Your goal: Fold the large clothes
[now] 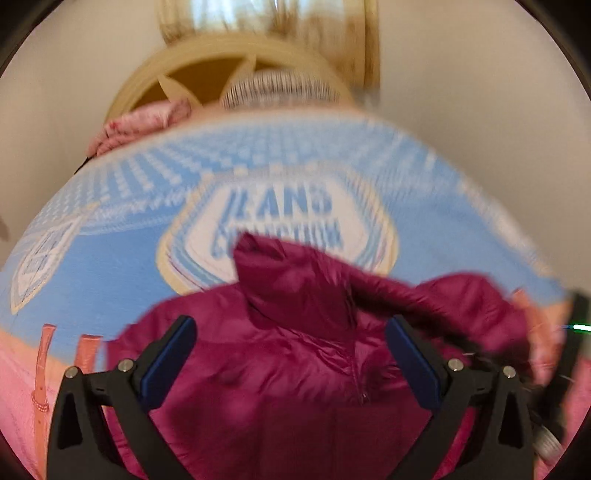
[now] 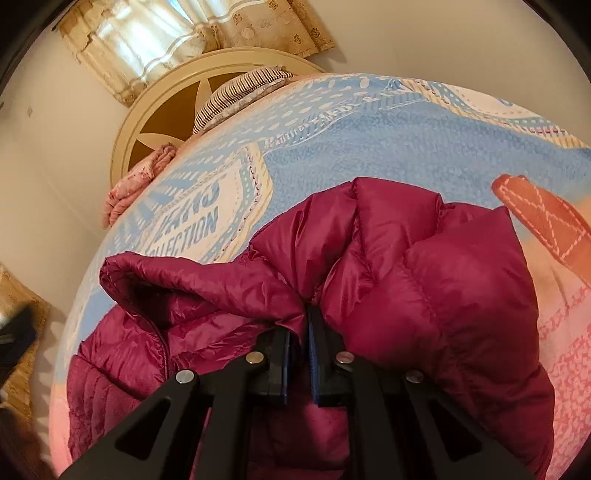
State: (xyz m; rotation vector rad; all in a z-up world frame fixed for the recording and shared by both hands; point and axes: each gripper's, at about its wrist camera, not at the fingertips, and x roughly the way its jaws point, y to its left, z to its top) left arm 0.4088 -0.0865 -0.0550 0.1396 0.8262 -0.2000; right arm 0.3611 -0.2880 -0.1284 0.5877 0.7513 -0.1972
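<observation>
Right wrist: striped pillow [image 2: 240, 92] beyond jacket [image 2: 424, 277]

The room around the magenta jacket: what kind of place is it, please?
Most likely a bedroom. The jacket lies on a bed with a printed blue and pink cover, a cream headboard stands behind it, and a curtain hangs on the wall.

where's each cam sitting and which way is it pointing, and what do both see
Left wrist view: rides on the left gripper, angled down over the magenta puffer jacket on the blue bedspread, toward the cream headboard; its jaws stand wide open, with nothing between them. The picture is blurred.
Right wrist view: rides on the right gripper, angled down toward the same headboard and a curtain; its jaws are shut on a fold of the jacket.
Both share the jacket, bedspread, headboard and a striped pillow.
</observation>
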